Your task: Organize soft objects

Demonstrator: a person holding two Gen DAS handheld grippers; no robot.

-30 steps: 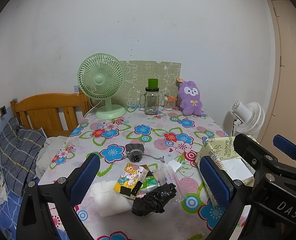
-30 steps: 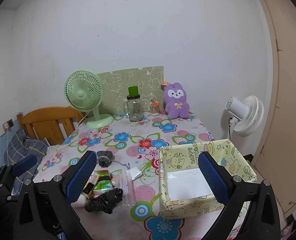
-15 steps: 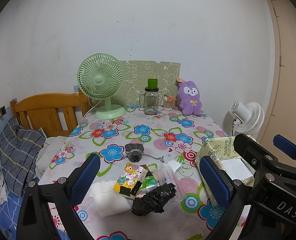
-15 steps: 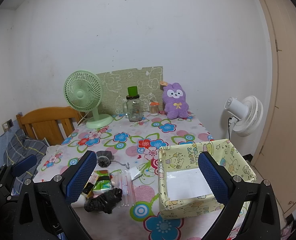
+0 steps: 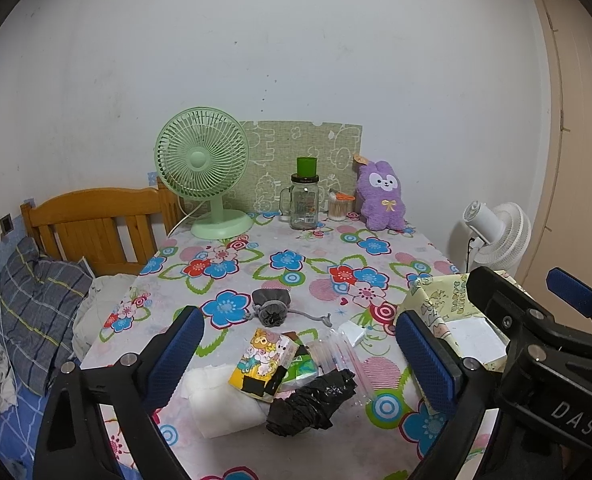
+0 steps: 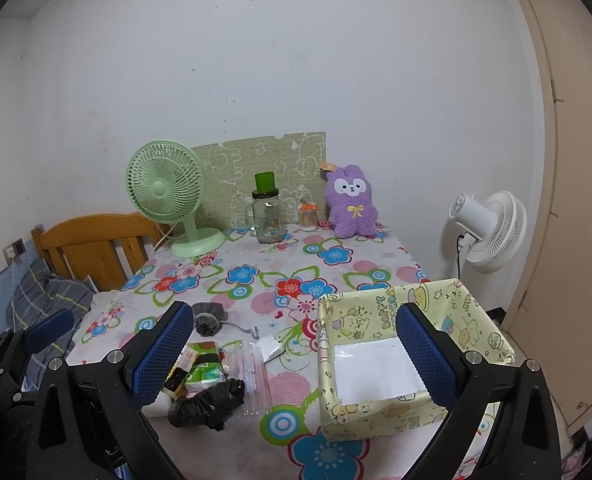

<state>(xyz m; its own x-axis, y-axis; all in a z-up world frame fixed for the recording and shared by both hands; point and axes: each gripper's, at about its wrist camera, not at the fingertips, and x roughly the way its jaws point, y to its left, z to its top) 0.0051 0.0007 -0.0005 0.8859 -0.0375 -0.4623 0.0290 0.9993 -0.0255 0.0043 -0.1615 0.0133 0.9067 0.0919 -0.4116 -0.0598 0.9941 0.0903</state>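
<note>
Both grippers are hovering over the flowered surface [image 5: 336,252], and each one is spread wide and holding nothing. The soft things are lying in a little pile right between the fingers of the left gripper [image 5: 298,356] and a bit to the left of the right gripper [image 6: 296,354]. I am counting one crumpled black bag [image 5: 314,398], one white folded cloth [image 5: 220,404], one yellow cartoon packet [image 5: 262,362], one green tissue pack [image 5: 302,368], one clear bundle of thin tubes [image 5: 338,354] and one gray drawstring pouch [image 5: 271,307] a bit farther ahead. There may be more hiding under the pile. All of them are looking light and squishy, so a pinch in the thick middle is looking best; the black bag is looking slippery. One yellow box [image 6: 384,354] is sitting open between the right gripper's fingers, probably the place for them.
</note>
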